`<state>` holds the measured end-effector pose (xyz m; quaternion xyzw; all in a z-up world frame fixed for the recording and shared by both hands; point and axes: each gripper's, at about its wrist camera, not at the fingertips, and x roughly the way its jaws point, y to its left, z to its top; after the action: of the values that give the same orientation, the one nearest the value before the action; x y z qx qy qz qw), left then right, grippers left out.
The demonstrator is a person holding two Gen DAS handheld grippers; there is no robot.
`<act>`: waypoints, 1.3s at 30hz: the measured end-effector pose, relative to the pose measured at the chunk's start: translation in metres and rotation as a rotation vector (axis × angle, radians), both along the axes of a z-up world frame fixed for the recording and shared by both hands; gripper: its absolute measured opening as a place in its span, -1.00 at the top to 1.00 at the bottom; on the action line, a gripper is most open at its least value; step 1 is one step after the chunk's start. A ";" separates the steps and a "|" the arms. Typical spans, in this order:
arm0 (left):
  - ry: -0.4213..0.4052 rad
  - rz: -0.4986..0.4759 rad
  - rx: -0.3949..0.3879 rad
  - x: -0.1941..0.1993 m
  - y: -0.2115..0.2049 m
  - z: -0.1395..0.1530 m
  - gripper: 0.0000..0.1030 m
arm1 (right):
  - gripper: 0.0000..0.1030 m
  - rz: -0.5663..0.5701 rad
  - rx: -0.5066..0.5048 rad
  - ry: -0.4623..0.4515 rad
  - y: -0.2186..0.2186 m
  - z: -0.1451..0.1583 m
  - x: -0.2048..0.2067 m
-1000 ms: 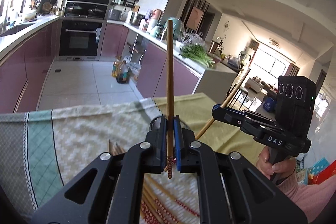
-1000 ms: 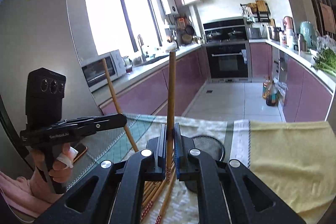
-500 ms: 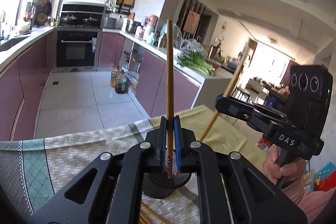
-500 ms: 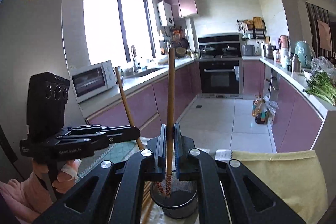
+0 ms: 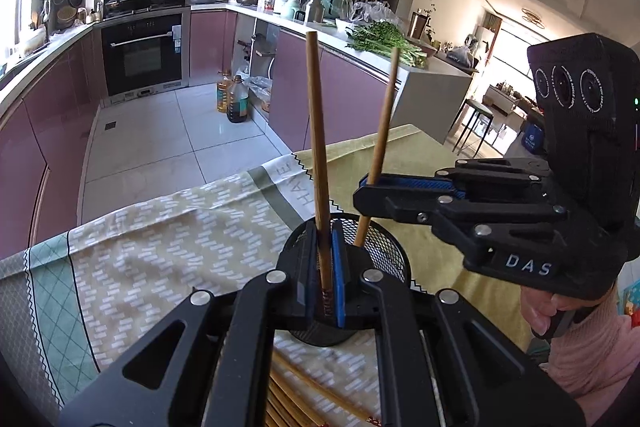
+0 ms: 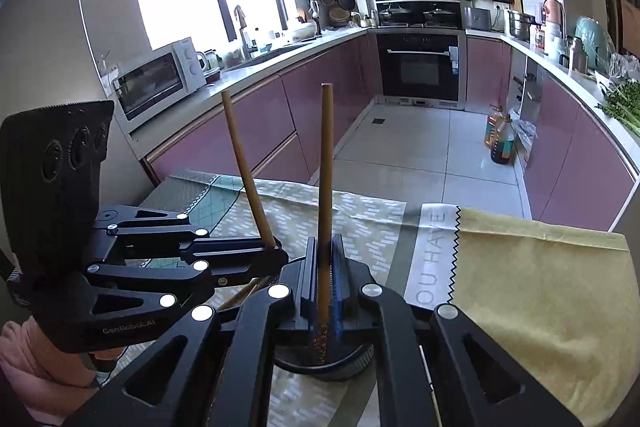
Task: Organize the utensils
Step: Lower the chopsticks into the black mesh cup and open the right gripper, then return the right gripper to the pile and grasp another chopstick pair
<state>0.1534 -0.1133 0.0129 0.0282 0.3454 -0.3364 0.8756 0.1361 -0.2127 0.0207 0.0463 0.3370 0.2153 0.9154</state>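
Both chopsticks in hand are poised over the black mesh holder [image 5: 384,251], which stands on the patterned cloth [image 5: 168,247] covering the bench, and neither has been let go. The left hand-held gripper [image 5: 324,267] is pinching one chopstick [image 5: 318,163] upright between its blue pads, the decorated lower end just inside the holder's rim. The right hand-held gripper [image 6: 325,283] likewise clamps a second chopstick [image 6: 326,187] upright, its patterned tip reaching down toward the bottom of the holder [image 6: 340,367]. In the left wrist view the right tool comes in from the right with its stick leaning a little over the holder's far side; in the right wrist view the left tool comes in from the left with its stick tilted. As for progress, the job looks well short of finished: the holder seems to contain only these two held sticks, though its inside is largely hidden by the jaws. A loose bundle of chopsticks [image 5: 304,399] lies flat on the cloth on the near side of the holder, waiting to be picked up. What remains, I judge, is releasing this pair and then transferring the remaining sticks.
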 end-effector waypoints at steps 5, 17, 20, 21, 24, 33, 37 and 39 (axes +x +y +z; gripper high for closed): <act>-0.030 0.029 -0.005 0.003 0.002 -0.001 0.62 | 0.82 -0.051 0.011 0.002 -0.001 -0.002 0.008; -0.092 0.189 0.090 -0.037 0.082 -0.022 0.29 | 0.33 0.074 0.038 -0.094 0.011 0.003 -0.067; -0.019 0.210 0.155 -0.038 0.093 -0.052 0.32 | 0.33 0.117 -0.002 -0.041 0.032 -0.016 -0.073; -0.003 0.211 0.166 -0.038 0.095 -0.060 0.35 | 0.33 0.124 -0.016 -0.016 0.039 -0.026 -0.073; 0.069 0.205 0.181 -0.042 0.102 -0.089 0.39 | 0.33 0.136 -0.034 0.069 0.054 -0.052 -0.069; 0.116 0.210 0.221 -0.054 0.106 -0.126 0.56 | 0.48 0.106 -0.078 0.186 0.071 -0.092 -0.063; 0.126 0.218 0.206 -0.058 0.105 -0.127 0.80 | 0.55 0.089 -0.099 0.203 0.076 -0.102 -0.063; 0.131 0.235 0.197 -0.062 0.105 -0.126 0.84 | 0.65 0.069 -0.105 0.208 0.077 -0.107 -0.061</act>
<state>0.0909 -0.0081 -0.1128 0.0514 0.4339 -0.1974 0.8776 0.0747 -0.1357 -0.0865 0.0087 0.4423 0.2226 0.8687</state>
